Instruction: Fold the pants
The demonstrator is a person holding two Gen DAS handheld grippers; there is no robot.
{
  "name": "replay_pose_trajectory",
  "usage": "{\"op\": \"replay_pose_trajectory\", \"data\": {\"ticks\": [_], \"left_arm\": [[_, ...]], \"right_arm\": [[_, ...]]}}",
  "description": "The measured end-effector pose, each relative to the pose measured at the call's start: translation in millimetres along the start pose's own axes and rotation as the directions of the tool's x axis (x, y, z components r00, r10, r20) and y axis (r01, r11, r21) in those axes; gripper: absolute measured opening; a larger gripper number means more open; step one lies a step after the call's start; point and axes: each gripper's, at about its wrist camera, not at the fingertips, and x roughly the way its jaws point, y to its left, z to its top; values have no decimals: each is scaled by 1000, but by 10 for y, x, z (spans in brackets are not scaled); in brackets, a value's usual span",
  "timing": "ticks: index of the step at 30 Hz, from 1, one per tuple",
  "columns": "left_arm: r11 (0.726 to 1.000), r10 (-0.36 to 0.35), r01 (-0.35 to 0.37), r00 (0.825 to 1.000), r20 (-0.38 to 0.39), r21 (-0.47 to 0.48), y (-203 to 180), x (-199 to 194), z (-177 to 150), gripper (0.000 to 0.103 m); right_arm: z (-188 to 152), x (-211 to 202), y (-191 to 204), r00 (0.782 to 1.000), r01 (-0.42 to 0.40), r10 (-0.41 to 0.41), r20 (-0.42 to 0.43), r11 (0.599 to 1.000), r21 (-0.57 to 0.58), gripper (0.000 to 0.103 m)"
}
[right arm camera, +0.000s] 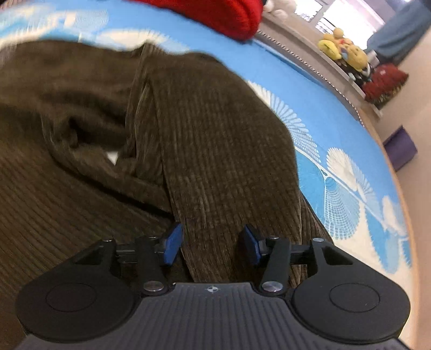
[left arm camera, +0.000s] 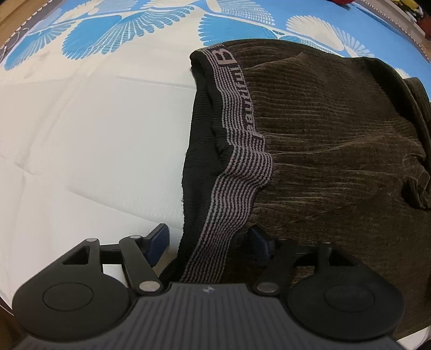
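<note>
The pants (left arm camera: 336, 150), dark olive-brown corduroy with fine ribs, lie spread on a bed, on a sheet (left arm camera: 80, 121) that is white in the middle with blue fan-shaped prints toward its edges. Their striped elastic waistband (left arm camera: 237, 172), grey and black with woven lettering, runs straight away from the left gripper (left arm camera: 208, 242): it starts between the jaws and stretches forward and slightly right, so its long axis follows the pointing line of that gripper. The black lining (left arm camera: 199, 150) of the waist shows on the left of the band, and the corduroy body fills everything to the right of the jaws.

The left jaws stand spread, one blue pad (left arm camera: 157, 243) over bare sheet to the left, the other half hidden at the cloth edge on the right; the band passes between them unpinched, as far as the view shows.

In the right wrist view, a long ridge of corduroy, probably a leg or a folded edge (right arm camera: 215, 167), also runs forward from between the jaws of the right gripper (right arm camera: 212, 246). Left of it the cloth bunches into deep rumpled folds (right arm camera: 80, 134); right of it lies the printed sheet. These jaws are spread too, pads clear on both sides of the ridge, touching nothing I can make out. The picture is blurred.

Judging by this, the left hand is nearer the waist, the right nearer the leg side. Beyond the bed stand a red cushion (right arm camera: 215, 13) and plush toys (right arm camera: 342, 51).
</note>
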Motion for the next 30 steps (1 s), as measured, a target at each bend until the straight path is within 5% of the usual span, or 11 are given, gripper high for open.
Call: {"op": "replay_pose_trajectory", "data": {"ticks": [2,3,4,9,12,14,17,19,21,23,30], "left_arm": [[1000,1,-1,1000,-1,2,8,1,5,75],[1000,1,-1,1000,-1,2,14,1,3,76],[1000,-1,1,1000,0,0,18,-1,-1,76],[1000,9,-9,1000,8,12,-4,-19,-40,76],[999,22,-23,1000,13,24,-41,-37,-68,76],[999,32,-33,999,17,30,-67,-50,-89,76],[998,47,-47,999,20,34,-115,-68,-115,76],[998,52,-53,998,22,33,-140,-84,-133,76],[998,51,-52,998,23,33,-170,-96,-148,76],[998,45,-46,999,29,38,-199,-111,-151,76],[998,55,-57,994,95,20,-207,-234,-161,76]], "right_arm": [[8,35,-16,1000,5,-5,-9,1000,18,40],[-2,33,-54,1000,0,0,-17,999,38,15],[-13,26,-100,1000,-1,3,-22,998,64,4],[-171,-349,-675,994,42,-74,86,944,327,2],[-462,-550,-1172,987,92,-148,65,841,533,0],[-826,-611,-1563,982,166,-181,-48,725,668,0],[-1488,-517,-1970,969,225,-47,-243,575,787,0],[-1839,-466,-2063,947,246,43,-318,540,805,0],[-2063,-577,-2158,968,160,91,-236,498,852,0],[-2027,-760,-2194,989,79,71,-132,504,860,2],[-1462,-1055,-1817,990,-69,-30,136,743,666,17]]}}
